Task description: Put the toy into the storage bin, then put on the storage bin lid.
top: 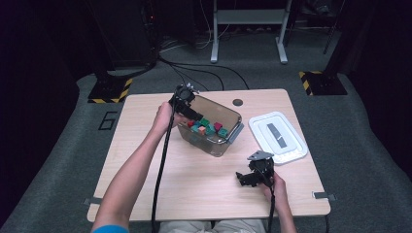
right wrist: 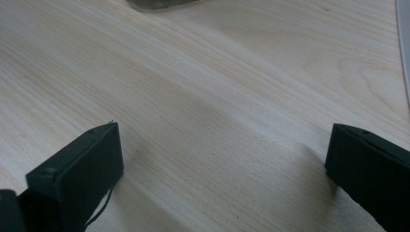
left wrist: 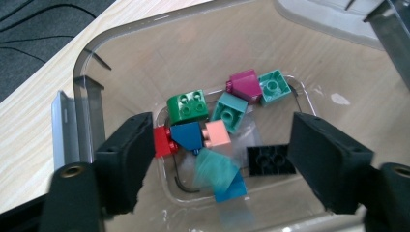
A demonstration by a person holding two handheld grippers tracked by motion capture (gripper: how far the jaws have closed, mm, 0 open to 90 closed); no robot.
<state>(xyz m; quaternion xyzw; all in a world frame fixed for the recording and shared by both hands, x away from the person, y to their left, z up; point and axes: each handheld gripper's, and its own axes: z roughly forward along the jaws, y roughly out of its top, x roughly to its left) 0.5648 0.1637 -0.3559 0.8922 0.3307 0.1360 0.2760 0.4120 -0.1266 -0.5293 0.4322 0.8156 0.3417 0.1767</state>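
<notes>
A: Nearest us, what's the right gripper point(top: 251, 178) doing?

B: It sits low over the bare table point(top: 194, 184), jaws spread wide with nothing between them.

A: And farther out?

B: The left gripper point(left wrist: 217, 159) hangs over the clear bin point(top: 214, 145), jaws apart and empty. A blurred teal brick point(left wrist: 216, 169) shows between them, loose above the bin floor, by the blue brick point(left wrist: 187, 135), the black brick point(left wrist: 270, 161) and the green brick point(left wrist: 188, 106).

A: Beyond that?

B: The white lid point(top: 278, 137) lies just right of the bin.
</notes>
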